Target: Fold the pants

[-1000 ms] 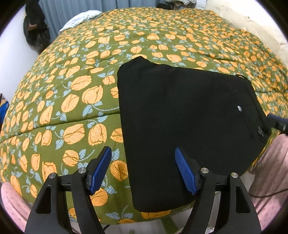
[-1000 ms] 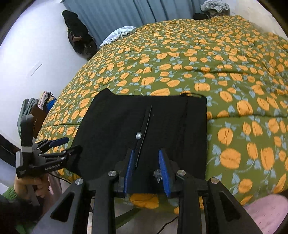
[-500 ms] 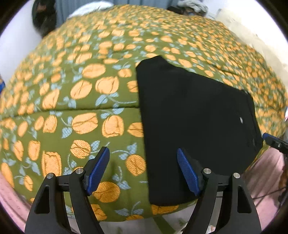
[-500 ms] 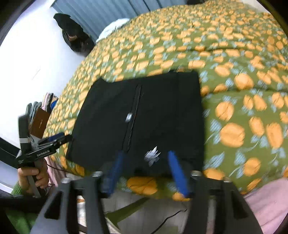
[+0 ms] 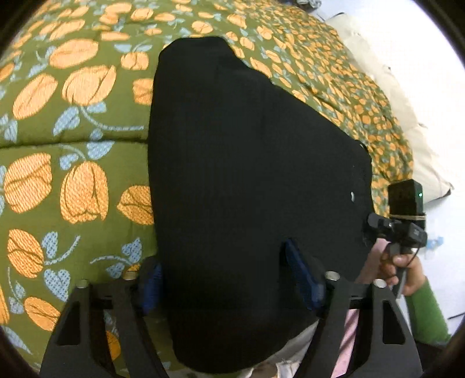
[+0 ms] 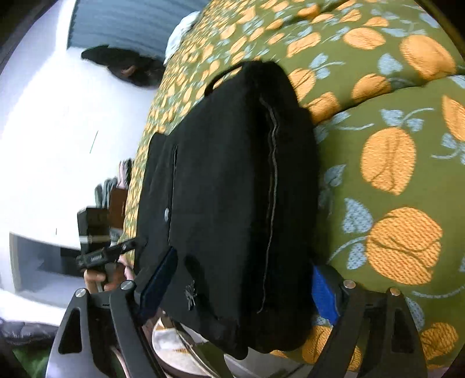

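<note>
The black pants [image 5: 247,174] lie folded into a flat packet on the tulip quilt [image 5: 72,145], their near end hanging over the bed's edge. My left gripper [image 5: 226,283] straddles the packet's near left part and its jaws are closing. One blue pad sits at the left edge and the other on top of the cloth, and I see no pinch. In the right wrist view the pants [image 6: 226,174] show a zip, a button and a seam. My right gripper [image 6: 241,288] stands open wide across their near end. Each gripper also shows in the other view: right gripper [image 5: 375,222], left gripper [image 6: 133,244].
The quilt [image 6: 392,145] covers the whole bed. A cream pillow [image 5: 392,87] lies at the far right. Dark clothes [image 6: 125,67] hang by the white wall near a blue curtain [image 6: 122,23]. A hand with a green sleeve [image 5: 421,308] holds the right gripper.
Both grippers have sunk and tipped down onto the near end of the pants. The right jaws, narrow on the waist edge a second ago, have spread wide. The left jaws have narrowed a little.
</note>
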Demonstrator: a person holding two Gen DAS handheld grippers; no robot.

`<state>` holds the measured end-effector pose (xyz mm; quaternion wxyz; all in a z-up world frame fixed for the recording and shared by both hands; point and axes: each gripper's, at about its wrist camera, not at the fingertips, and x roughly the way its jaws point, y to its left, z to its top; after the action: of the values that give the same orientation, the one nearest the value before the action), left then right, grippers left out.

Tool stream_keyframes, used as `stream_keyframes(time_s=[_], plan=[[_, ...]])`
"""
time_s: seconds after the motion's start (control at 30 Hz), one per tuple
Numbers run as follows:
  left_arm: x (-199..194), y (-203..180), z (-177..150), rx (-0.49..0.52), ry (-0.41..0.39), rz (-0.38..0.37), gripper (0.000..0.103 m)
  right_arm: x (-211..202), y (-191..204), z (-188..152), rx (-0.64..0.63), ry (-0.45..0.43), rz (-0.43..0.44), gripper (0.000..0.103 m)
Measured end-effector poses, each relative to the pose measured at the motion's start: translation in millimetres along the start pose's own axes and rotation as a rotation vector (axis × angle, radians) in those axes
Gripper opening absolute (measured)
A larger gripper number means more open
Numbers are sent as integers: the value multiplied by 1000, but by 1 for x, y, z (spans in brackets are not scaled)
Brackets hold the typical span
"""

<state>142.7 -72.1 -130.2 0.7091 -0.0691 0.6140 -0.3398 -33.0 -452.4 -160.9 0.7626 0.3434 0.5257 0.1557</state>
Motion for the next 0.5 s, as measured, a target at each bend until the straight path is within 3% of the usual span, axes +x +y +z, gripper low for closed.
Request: stream_keyframes(time_s=[0.03,0.07,0.1,0.13,0.27,0.37,0.5], plan=[[-2,-2,0,6,-12,12,48,0,2,0,-14,1,-6,70],[-8,-4,0,9,-35,23,40,-1,6,-1,-31,-4,-1,52],[-13,-5,0,10,-50,28,27,-2,11,-2,-49,-12,3,45],[-19,-9,0,17,-69,32,22,-4,19,-3,-80,-25,5,42],[-45,-35,1,126,-151,115,20,-10,49,-5,-138,-63,14,36],[-71,-45,15,154,-219,99,20,-16,82,6,-194,-96,54,35],[-104,-35,52,145,-326,105,20,-22,130,45,-298,-152,76,36]])
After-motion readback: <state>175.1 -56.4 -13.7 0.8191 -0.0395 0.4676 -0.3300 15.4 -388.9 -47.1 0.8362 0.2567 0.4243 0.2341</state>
